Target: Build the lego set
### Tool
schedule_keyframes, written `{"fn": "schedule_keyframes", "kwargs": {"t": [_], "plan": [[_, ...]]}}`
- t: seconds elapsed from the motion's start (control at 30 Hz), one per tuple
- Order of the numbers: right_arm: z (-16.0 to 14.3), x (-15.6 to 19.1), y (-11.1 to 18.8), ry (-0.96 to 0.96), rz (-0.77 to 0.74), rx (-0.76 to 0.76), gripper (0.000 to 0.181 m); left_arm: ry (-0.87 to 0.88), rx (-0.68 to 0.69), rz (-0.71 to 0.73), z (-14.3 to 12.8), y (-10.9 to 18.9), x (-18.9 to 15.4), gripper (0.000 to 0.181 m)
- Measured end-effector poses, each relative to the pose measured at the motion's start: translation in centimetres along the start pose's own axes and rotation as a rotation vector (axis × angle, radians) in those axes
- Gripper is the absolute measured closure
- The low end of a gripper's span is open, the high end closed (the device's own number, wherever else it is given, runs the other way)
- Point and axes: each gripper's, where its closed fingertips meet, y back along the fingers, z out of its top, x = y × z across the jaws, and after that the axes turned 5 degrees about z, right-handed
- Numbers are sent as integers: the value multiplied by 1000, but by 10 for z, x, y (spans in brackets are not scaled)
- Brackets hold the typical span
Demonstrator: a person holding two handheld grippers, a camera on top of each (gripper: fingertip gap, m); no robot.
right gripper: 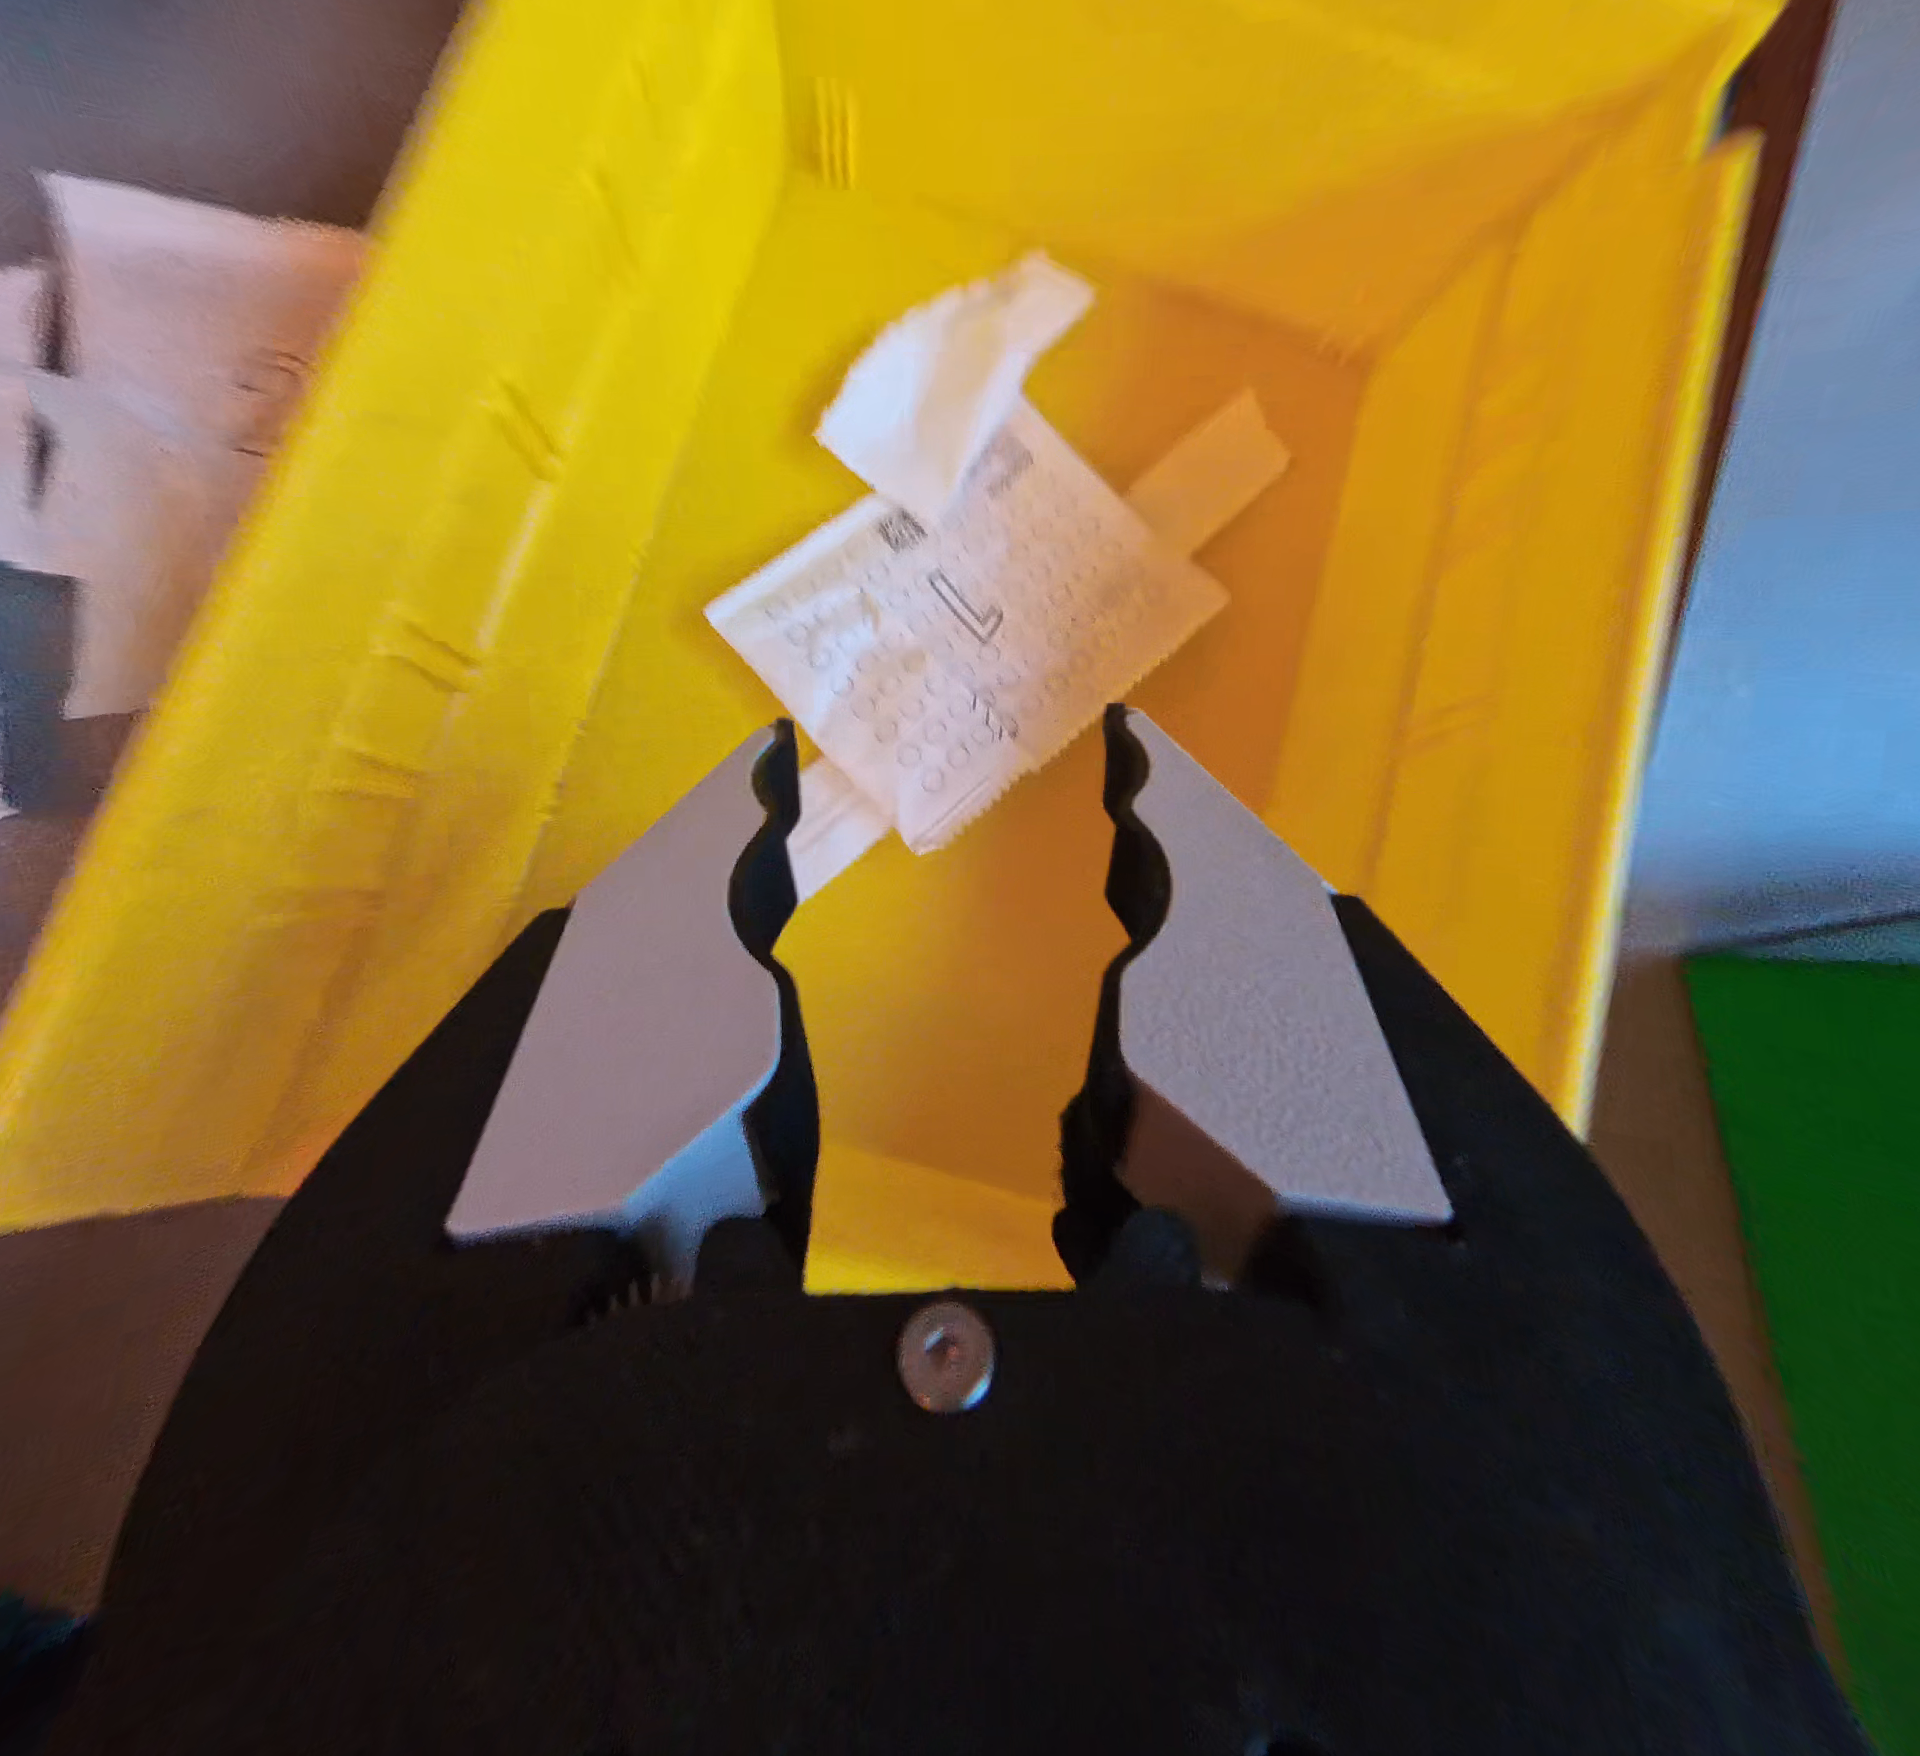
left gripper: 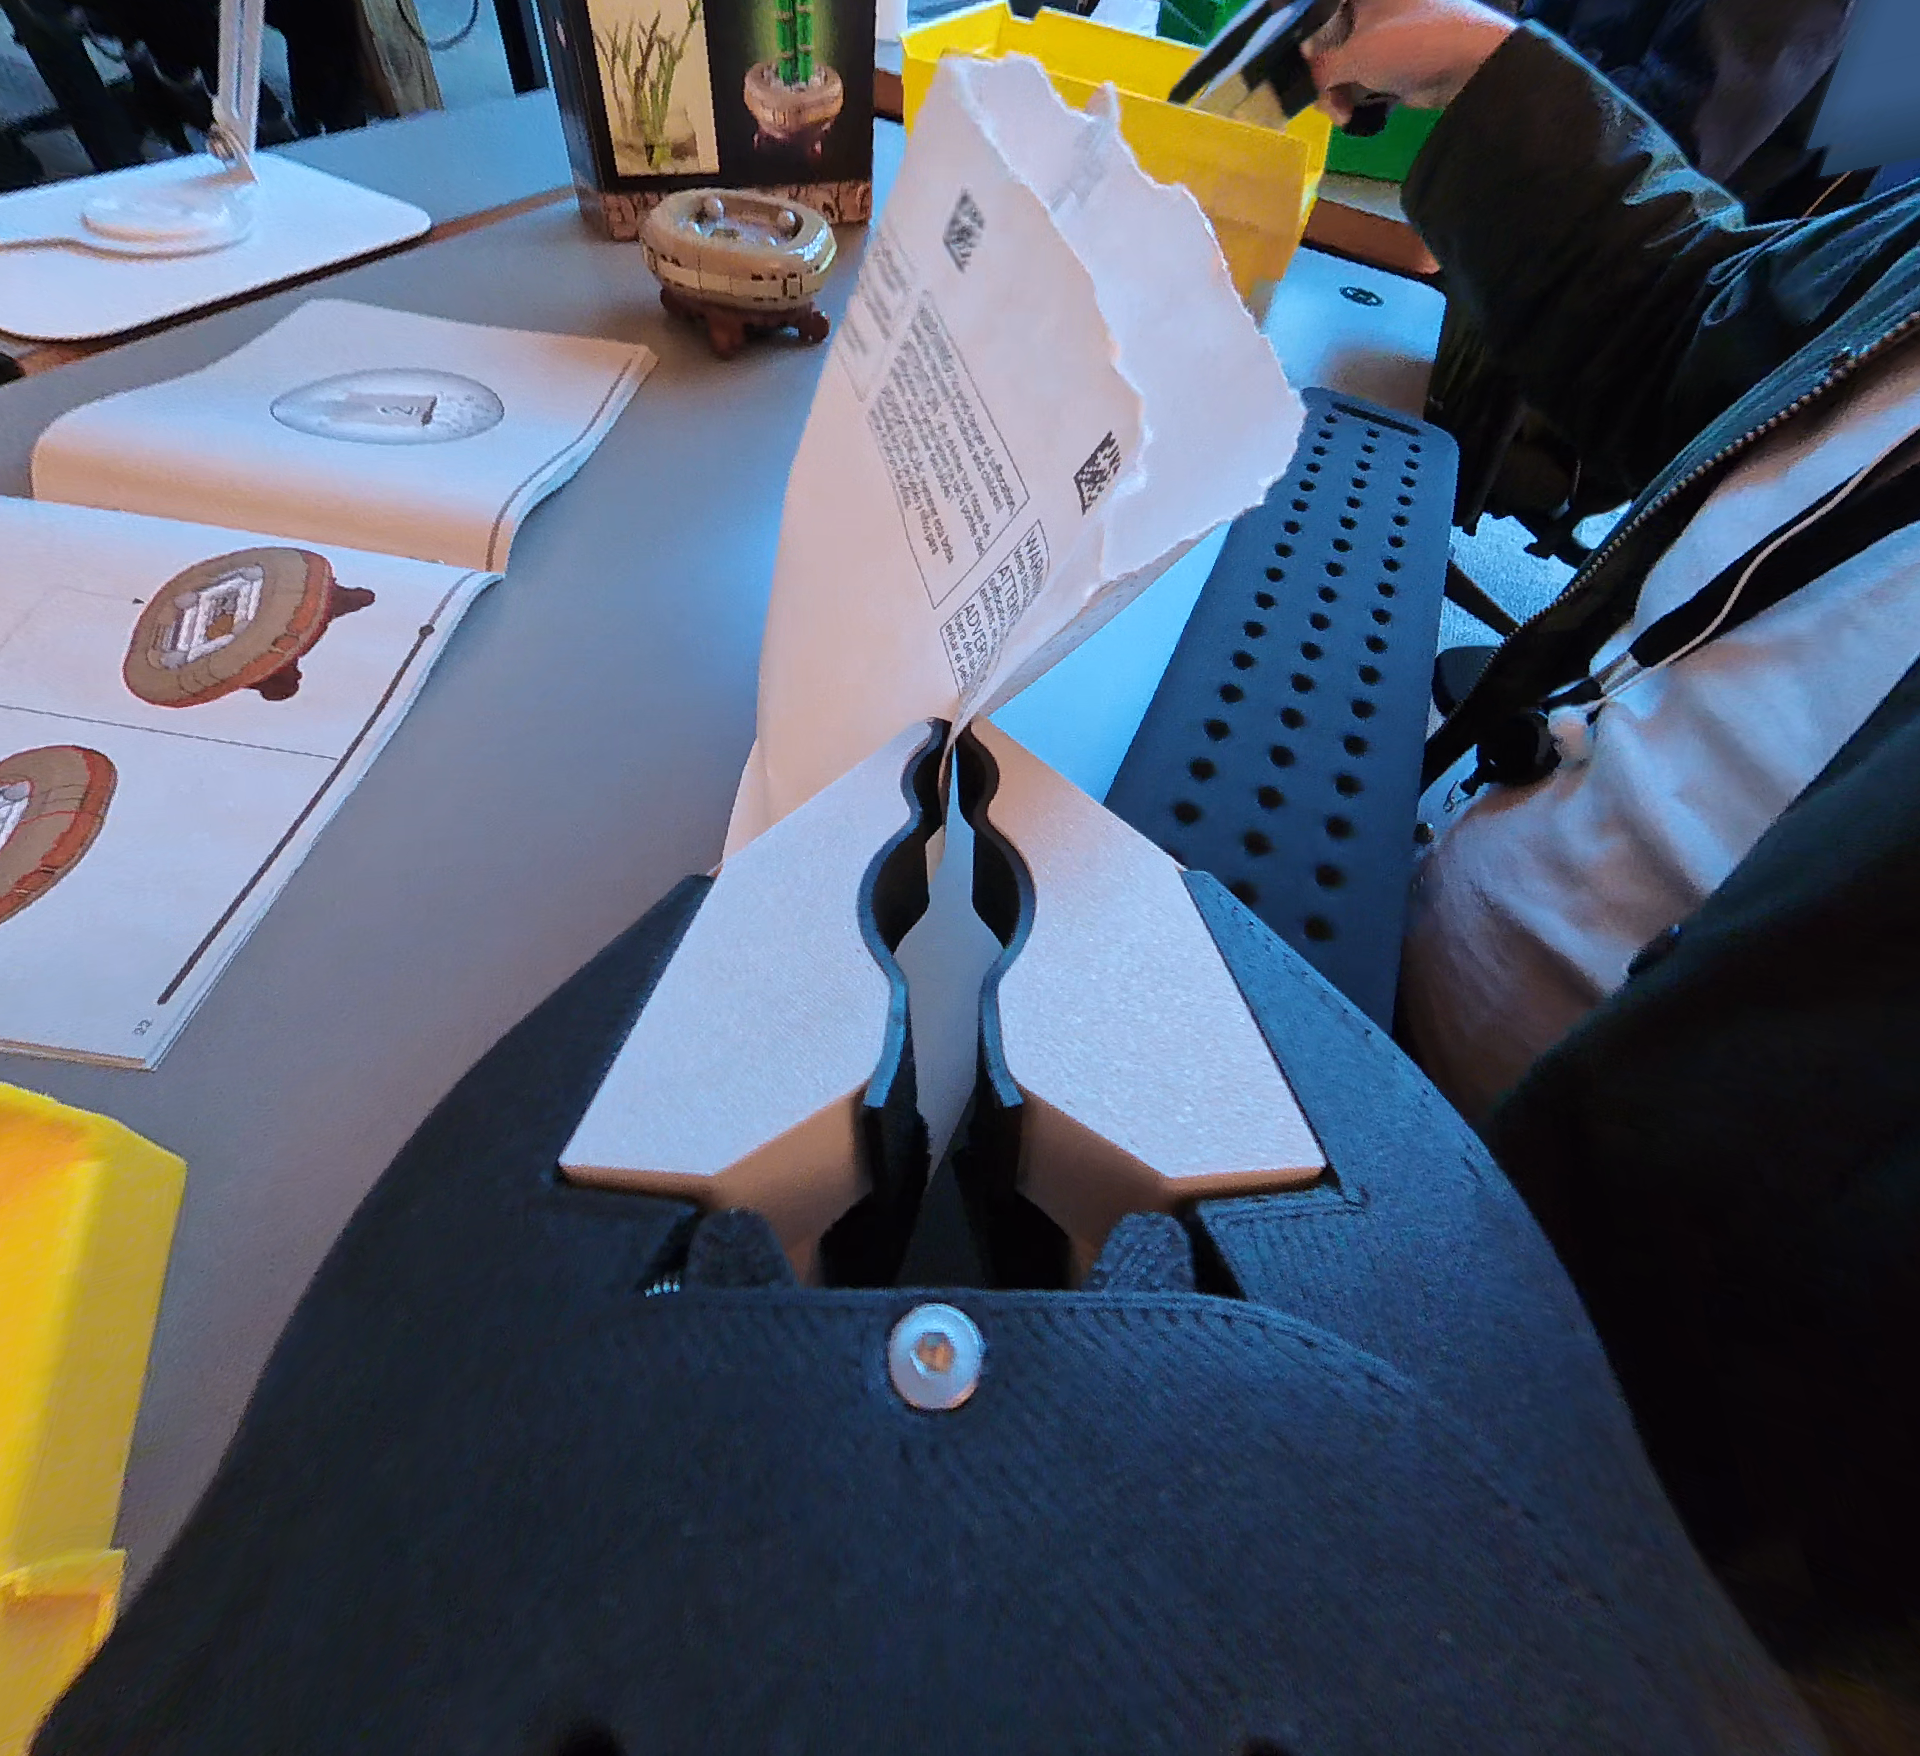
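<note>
Left tool [left gripper: 951, 730]: fingers pressed together on a torn white paper bag [left gripper: 997, 418], held upright above the grey bench [left gripper: 582, 667].
Right tool [right gripper: 948, 719]: fingers apart, nothing gripped, poised over a yellow bin [right gripper: 540, 480]; scraps of torn paper bag [right gripper: 966, 626] lie on the bin floor.
Bench: open instruction booklet [left gripper: 208, 667] at left; small built model base [left gripper: 740, 262] in front of the set's box [left gripper: 717, 23].

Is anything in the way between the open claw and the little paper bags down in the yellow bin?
Nothing visible is. The right gripper hangs open above the yellow bin, and the torn paper bags lie on its floor just past the fingertips with only open space between. The left gripper is elsewhere, shut on another torn paper bag.
</note>
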Motion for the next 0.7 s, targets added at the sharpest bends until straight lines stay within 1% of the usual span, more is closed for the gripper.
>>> {"fn": "schedule_keyframes", "kwargs": {"t": [0.1,0.17,0.23,0.27,0.33,0.37,0.4,0.47,0.5,0.57,0.7], "plan": [[-16,-3,-26,-119,76,140,119,8,12,3,1,-4,-1,181],[-15,-5,-38,-109,107,169,119,17,10,10,1,-6,-1,181],[-18,-6,-45,-65,110,211,119,30,3,18,1,-8,-1,181],[-22,-11,-47,-59,85,240,119,36,2,20,1,-9,-1,181],[-30,-19,-50,-101,64,279,116,41,7,23,0,-11,-2,181],[-32,-19,-53,-154,91,286,116,43,14,25,0,-12,-2,181],[-31,-17,-55,-203,131,272,121,45,20,27,0,-12,-2,181],[-22,-15,-55,-245,203,208,161,43,28,31,0,-13,-2,181],[-20,-14,-53,-260,234,191,176,42,31,32,1,-14,-2,181],[-16,-18,-51,-265,237,150,181,40,33,34,1,-15,-1,181],[-9,-26,-39,-237,189,77,181,40,35,33,1,-17,-1,181]]}}
